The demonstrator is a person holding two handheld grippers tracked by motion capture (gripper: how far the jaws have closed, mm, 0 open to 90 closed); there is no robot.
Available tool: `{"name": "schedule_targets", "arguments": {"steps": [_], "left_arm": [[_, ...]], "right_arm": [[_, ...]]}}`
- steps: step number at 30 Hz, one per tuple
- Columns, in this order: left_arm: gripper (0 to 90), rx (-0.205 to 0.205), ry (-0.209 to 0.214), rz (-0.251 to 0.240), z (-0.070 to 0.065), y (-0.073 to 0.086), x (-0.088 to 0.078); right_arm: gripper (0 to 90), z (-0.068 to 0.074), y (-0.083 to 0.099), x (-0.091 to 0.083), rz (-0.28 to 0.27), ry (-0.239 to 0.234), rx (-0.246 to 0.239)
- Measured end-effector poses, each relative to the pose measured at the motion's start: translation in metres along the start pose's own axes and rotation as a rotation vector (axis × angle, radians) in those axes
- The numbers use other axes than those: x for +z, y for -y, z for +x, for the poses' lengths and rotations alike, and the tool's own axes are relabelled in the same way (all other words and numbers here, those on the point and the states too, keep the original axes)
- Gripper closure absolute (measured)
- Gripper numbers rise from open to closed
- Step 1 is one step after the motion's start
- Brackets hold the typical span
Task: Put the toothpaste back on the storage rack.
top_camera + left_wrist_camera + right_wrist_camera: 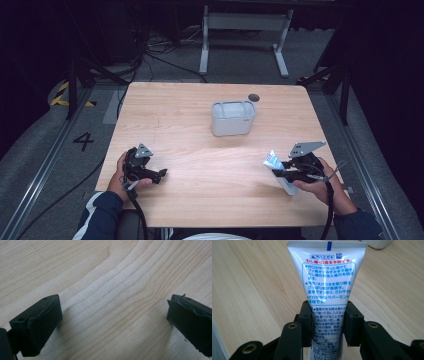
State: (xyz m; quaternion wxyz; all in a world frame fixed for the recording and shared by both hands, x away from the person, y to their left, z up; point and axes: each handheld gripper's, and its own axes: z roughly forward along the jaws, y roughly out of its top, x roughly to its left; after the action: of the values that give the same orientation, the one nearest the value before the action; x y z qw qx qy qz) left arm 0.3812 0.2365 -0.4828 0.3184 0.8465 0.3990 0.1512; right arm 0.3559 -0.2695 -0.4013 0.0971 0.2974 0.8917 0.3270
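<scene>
A white toothpaste tube [328, 282] with blue and red print points away from me, its flat crimped end farthest off. My right gripper [328, 322] is shut on the tube's lower body, one pad on each side. In the high view the tube [273, 160] sticks out from the right gripper [281, 169] at the table's right front. A clear grey plastic bin [233, 118] stands past the table's middle. My left gripper [161, 175] rests at the left front, and its jaws stand wide open over bare wood [112, 307] with nothing between them.
The wooden table [190, 105] has a small dark round hole [254, 97] near its far edge behind the bin. A white object [378, 243] shows at the top of the right gripper view. Cables and a white frame lie on the floor beyond the table.
</scene>
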Motion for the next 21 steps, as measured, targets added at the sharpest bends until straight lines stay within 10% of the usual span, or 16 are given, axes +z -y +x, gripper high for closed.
{"name": "schedule_targets", "arguments": {"steps": [21], "left_arm": [[0.4,-0.001,0.001,0.000,0.000,0.000,0.000]], "right_arm": [[66.1,0.005,-0.024,-0.007,-0.089,0.051,-0.017]]}}
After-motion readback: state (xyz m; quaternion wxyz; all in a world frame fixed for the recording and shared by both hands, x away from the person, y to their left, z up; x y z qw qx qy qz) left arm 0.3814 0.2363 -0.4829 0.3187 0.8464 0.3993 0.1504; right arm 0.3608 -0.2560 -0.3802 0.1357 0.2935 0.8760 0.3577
